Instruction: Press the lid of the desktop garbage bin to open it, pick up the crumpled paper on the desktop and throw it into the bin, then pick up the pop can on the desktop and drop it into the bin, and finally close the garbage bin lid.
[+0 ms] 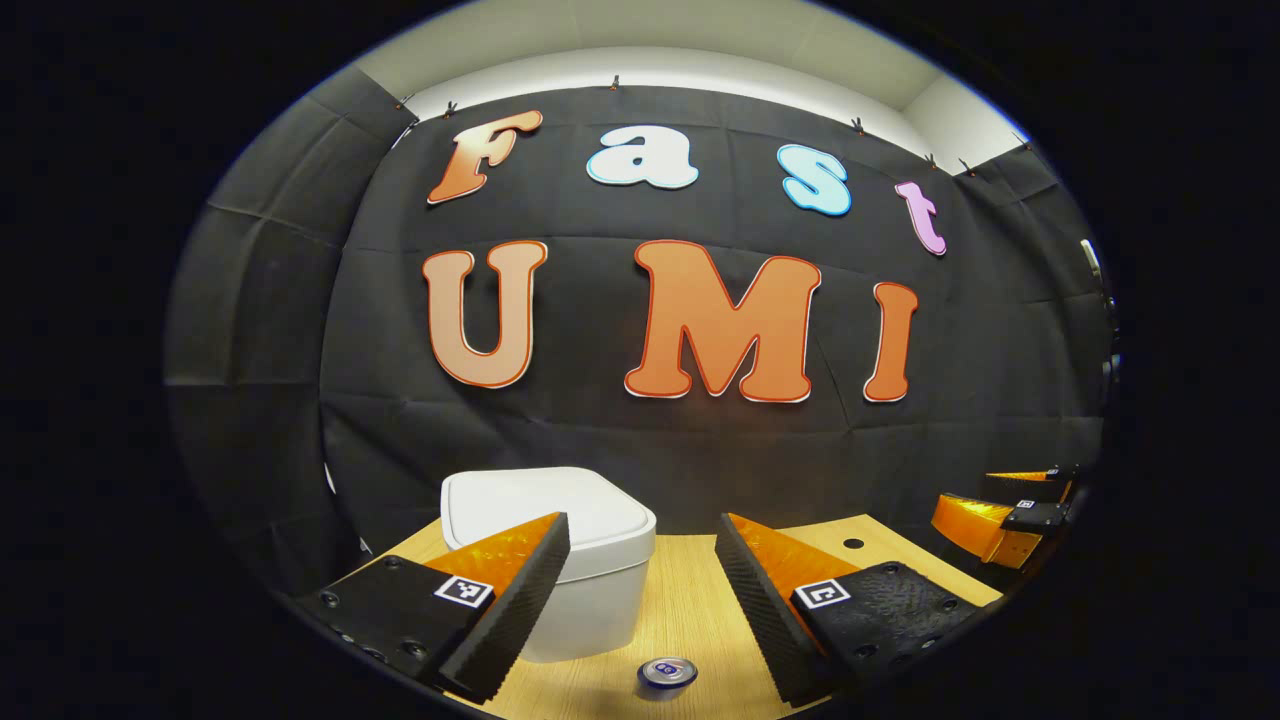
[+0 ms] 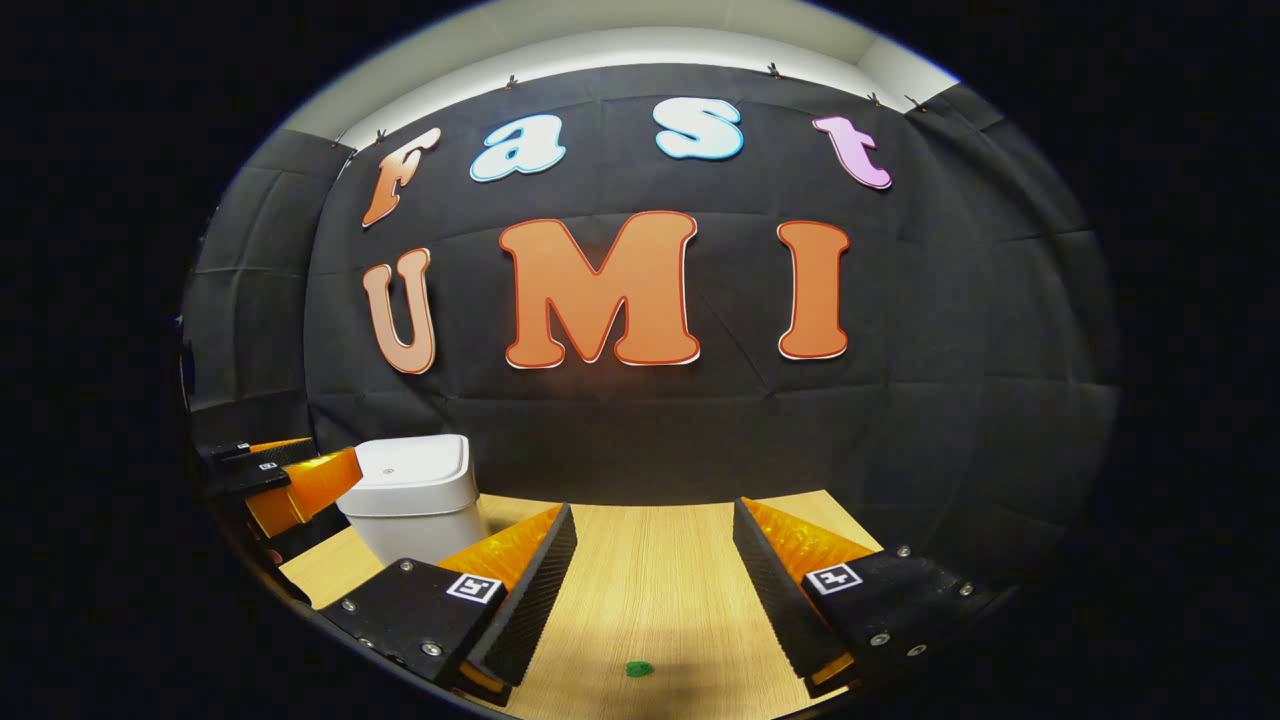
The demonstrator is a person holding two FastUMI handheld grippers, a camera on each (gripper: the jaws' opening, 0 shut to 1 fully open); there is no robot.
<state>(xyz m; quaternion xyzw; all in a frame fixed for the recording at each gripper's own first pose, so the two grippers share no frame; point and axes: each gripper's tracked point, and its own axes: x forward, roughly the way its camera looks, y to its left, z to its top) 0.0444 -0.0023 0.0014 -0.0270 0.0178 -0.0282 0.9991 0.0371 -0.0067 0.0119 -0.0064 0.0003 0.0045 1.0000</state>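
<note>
A: Where does the job stand?

B: At the very start, I'd say. The bin (image 1: 560,560) sits on the table (image 1: 690,610) with its lid (image 1: 545,515) flat down, so the first step, pressing the lid, isn't done yet.

A: And the hand-held grippers?

B: The left hand-held gripper (image 1: 640,590) has its fingers spread wide with nothing between them, hanging above the table near the bin. The right hand-held gripper (image 2: 650,590) is likewise spread and empty, the bin off to its left.

A: The things to throw away?

B: The can (image 1: 667,672) stands upright just in front of the bin, below the left gripper's fingers; you see its round metal top. In the right gripper view a small green lump (image 2: 639,668) lies on the table between the fingers. It's too small to tell, but it may be the crumpled paper.

A: What does the next move call for?

B: Probably one fingertip lowered onto the lid. The bin looks like smooth white plastic with rounded corners; the table is pale wood grain.
</note>
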